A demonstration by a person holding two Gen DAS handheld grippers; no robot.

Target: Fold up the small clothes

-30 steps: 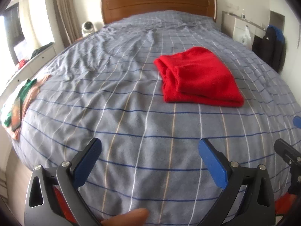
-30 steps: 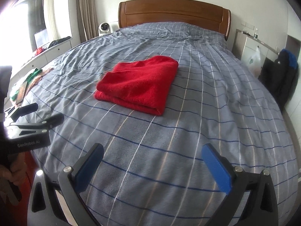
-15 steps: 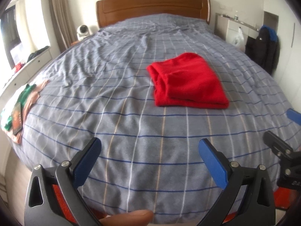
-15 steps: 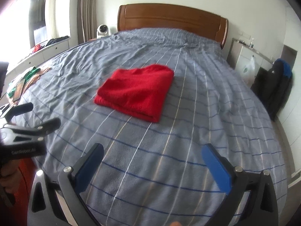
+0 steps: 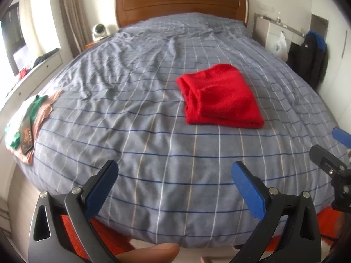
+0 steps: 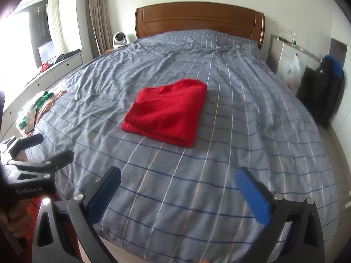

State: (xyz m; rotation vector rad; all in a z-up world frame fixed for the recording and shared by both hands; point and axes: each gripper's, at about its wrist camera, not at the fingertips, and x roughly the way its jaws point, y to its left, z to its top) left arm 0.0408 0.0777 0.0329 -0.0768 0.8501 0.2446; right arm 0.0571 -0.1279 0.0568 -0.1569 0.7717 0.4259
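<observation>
Both the left tool (image 5: 174, 178) and right tool (image 6: 177, 185) gape wide and empty. The folded red garment (image 6: 166, 115) lies on the bed (image 6: 252, 120), well ahead of them. It looks soft, light and floppy; pinch its layered near edge.

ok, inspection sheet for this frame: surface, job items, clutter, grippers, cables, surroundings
Surface: bed with grey striped cover, wrinkled toward the headboard.
Job's things: red garment folded, lying flat mid-bed.
Clutter: clothes pile with a phone on top, at the bed's left edge.
Grippers: left gripper and right gripper both empty, jaws wide apart, above the foot of the bed.
Cables: nothing seen.
Surroundings: small fan, dark jacket, plastic bag.
</observation>
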